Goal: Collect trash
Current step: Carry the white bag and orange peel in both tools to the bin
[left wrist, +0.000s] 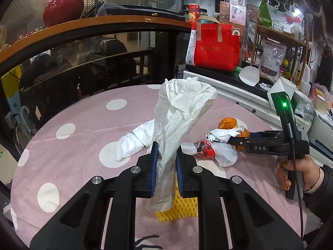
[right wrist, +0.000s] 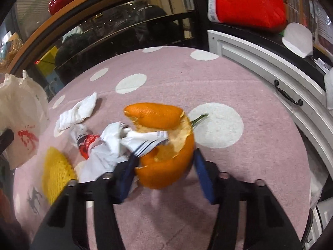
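My left gripper (left wrist: 166,160) is shut on a crumpled white plastic bag (left wrist: 181,108), which stands up above the pads and hangs below them. The same bag (right wrist: 20,125) shows at the left edge of the right wrist view. An orange peel (right wrist: 164,173) lies on the pink dotted tablecloth (right wrist: 239,187). My right gripper (right wrist: 166,160) has its blue pads against both sides of the peel. Left of the peel lie a crumpled printed wrapper (right wrist: 100,156), a white tissue (right wrist: 77,112) and a yellow foam net (right wrist: 56,173). A hand (left wrist: 299,166) holds the right gripper (left wrist: 231,139).
A white cabinet with a black drawer handle (right wrist: 288,95) borders the table on the right, with a red bag (left wrist: 216,48) on top. A dark glass-fronted counter (left wrist: 83,66) runs behind the table, and a red vase (left wrist: 62,6) stands on it.
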`<state>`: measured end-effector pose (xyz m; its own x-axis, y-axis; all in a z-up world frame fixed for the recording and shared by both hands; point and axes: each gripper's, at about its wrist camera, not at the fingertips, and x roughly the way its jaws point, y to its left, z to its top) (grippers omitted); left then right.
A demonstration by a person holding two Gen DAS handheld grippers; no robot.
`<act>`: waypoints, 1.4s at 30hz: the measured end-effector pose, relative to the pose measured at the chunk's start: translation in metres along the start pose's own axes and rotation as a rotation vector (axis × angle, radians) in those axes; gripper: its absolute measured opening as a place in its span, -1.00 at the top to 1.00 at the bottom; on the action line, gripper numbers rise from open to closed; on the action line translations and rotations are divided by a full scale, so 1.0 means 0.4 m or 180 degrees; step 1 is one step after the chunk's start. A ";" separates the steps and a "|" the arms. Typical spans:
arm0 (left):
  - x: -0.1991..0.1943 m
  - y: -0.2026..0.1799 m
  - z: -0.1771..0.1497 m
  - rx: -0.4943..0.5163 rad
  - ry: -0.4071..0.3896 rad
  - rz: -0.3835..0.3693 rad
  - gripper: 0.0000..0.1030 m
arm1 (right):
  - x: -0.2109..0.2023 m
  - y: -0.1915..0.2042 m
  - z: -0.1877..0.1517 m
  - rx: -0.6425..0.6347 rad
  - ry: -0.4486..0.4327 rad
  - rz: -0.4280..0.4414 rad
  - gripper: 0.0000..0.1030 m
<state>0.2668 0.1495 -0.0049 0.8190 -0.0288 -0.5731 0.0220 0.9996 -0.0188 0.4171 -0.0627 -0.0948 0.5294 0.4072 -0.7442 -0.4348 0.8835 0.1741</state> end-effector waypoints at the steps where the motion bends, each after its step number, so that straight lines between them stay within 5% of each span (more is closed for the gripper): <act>1: -0.004 -0.005 -0.003 0.0000 0.0006 -0.0012 0.69 | -0.004 0.002 -0.001 -0.0018 -0.0017 -0.0035 0.19; 8: -0.041 -0.040 -0.026 -0.0041 0.0001 -0.0133 0.69 | -0.067 -0.018 -0.033 -0.0002 -0.0117 -0.0250 0.39; 20: -0.102 -0.144 -0.068 -0.0062 0.0033 -0.0403 0.69 | -0.226 -0.134 -0.161 0.0286 -0.0198 -0.0449 0.43; 42: -0.171 -0.483 -0.139 0.0248 0.0170 -0.1151 0.69 | -0.528 -0.296 -0.462 0.0747 -0.0525 -0.0773 0.43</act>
<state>0.1746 -0.0417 -0.0078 0.7193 -0.3780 -0.5829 0.3495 0.9220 -0.1666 0.2221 -0.2961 -0.0776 0.7152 0.1942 -0.6714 -0.1136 0.9802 0.1625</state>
